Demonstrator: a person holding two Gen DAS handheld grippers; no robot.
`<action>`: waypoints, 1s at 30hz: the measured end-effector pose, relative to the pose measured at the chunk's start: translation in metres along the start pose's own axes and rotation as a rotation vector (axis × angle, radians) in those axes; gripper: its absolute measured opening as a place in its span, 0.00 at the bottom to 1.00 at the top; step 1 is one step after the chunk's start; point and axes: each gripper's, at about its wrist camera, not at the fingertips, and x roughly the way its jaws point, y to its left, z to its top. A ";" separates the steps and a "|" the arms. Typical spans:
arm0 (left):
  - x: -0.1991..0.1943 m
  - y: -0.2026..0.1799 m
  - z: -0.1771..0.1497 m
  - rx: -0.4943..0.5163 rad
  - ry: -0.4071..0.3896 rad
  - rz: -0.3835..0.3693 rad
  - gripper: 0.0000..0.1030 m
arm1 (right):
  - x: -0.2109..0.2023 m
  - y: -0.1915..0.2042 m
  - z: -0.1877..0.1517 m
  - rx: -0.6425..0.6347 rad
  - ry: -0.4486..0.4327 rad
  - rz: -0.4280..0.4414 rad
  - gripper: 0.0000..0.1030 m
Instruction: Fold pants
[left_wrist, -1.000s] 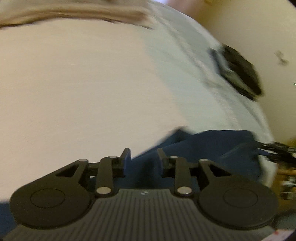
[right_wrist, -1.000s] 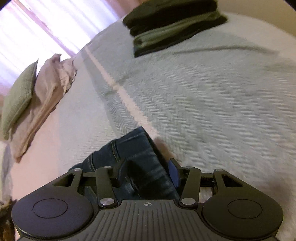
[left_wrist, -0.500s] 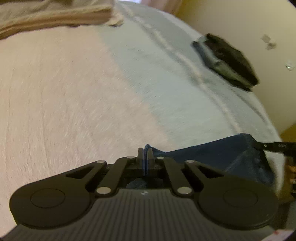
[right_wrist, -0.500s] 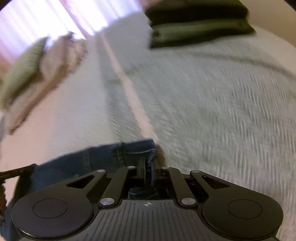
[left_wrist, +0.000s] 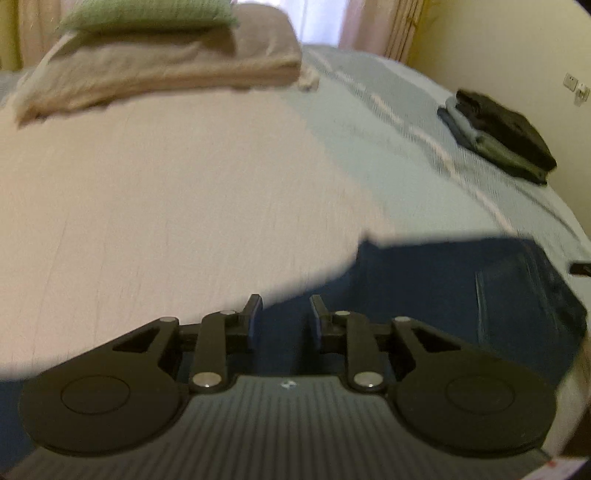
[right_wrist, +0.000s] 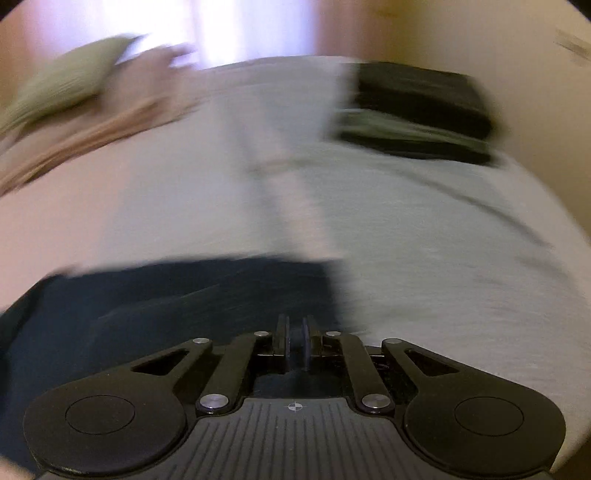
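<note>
Dark blue jeans (left_wrist: 443, 280) lie spread on the bed, reaching from under my left gripper (left_wrist: 284, 317) out to the right. That gripper is open, its fingers apart just above the denim's near edge, with nothing held. In the right wrist view, which is blurred by motion, the jeans (right_wrist: 184, 295) stretch to the left, and my right gripper (right_wrist: 294, 347) is shut on their right corner, dark cloth showing between the pads. A black tip of the right gripper (left_wrist: 581, 267) peeks in at the far right edge of the left view.
A stack of folded dark clothes (left_wrist: 498, 136) (right_wrist: 417, 110) sits at the bed's far right beside the wall. A beige folded blanket (left_wrist: 159, 70) with a green pillow (left_wrist: 147, 14) lies at the head. The bedspread (left_wrist: 184, 184) is beige on the left and pale blue on the right.
My left gripper, shut on the jeans' edge half a second ago, has opened and let go. The right gripper stays shut on the denim while its view swings.
</note>
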 end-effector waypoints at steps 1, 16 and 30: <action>-0.008 0.000 -0.013 0.000 0.012 0.017 0.20 | 0.003 0.021 -0.007 -0.054 0.014 0.046 0.04; -0.109 0.057 -0.104 -0.064 0.035 0.231 0.25 | -0.023 0.112 -0.041 -0.254 0.042 0.105 0.07; -0.126 0.217 -0.141 -0.139 0.026 0.459 0.42 | 0.015 0.152 -0.077 -0.139 0.177 0.012 0.13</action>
